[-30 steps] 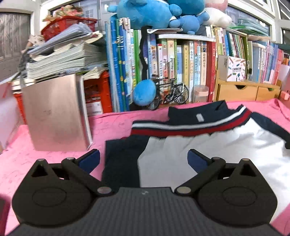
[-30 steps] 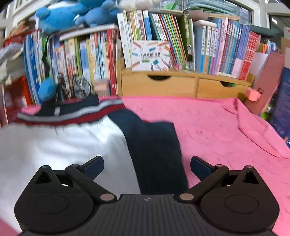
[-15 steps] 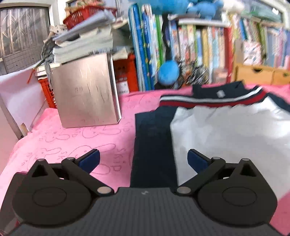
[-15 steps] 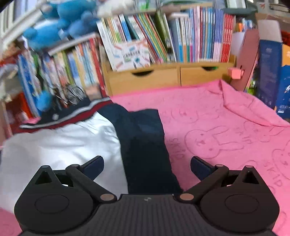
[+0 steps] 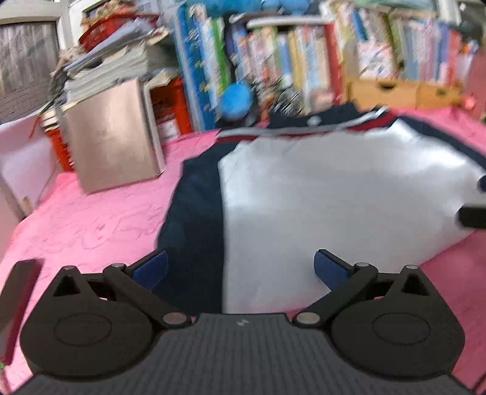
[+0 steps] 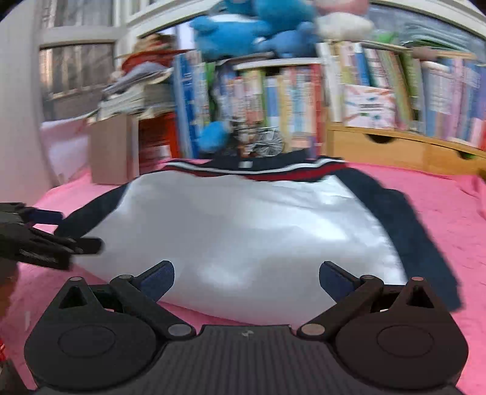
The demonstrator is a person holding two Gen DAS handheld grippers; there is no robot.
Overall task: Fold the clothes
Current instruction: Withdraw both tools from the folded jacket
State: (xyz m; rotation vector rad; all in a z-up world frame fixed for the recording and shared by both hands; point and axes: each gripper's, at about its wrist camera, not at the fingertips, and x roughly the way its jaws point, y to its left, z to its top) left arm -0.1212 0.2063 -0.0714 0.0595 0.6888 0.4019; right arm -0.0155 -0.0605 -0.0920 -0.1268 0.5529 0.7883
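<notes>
A white shirt [image 5: 334, 194] with navy sleeves and a red, white and navy collar band lies flat on the pink cloth [image 5: 91, 218], its collar toward the books. My left gripper [image 5: 240, 267] hovers open above the shirt's near hem, over the seam between the left navy sleeve and the white body. In the right wrist view the same shirt [image 6: 243, 224] fills the middle, and my right gripper [image 6: 246, 276] hangs open over its near hem. The left gripper [image 6: 45, 240] shows there at the left edge. Both views are blurred.
A tan box [image 5: 112, 136] stands on the cloth left of the shirt. Books [image 6: 288, 100], a blue ball [image 5: 235, 98], plush toys [image 6: 243, 27] and wooden drawers [image 6: 395, 149] line the back. A dark flat object [image 5: 18, 291] lies near left.
Both grippers have pulled back and swung toward the shirt's middle. The right one turned left from the right sleeve to the white body. Each now shows at the edge of the other's view.
</notes>
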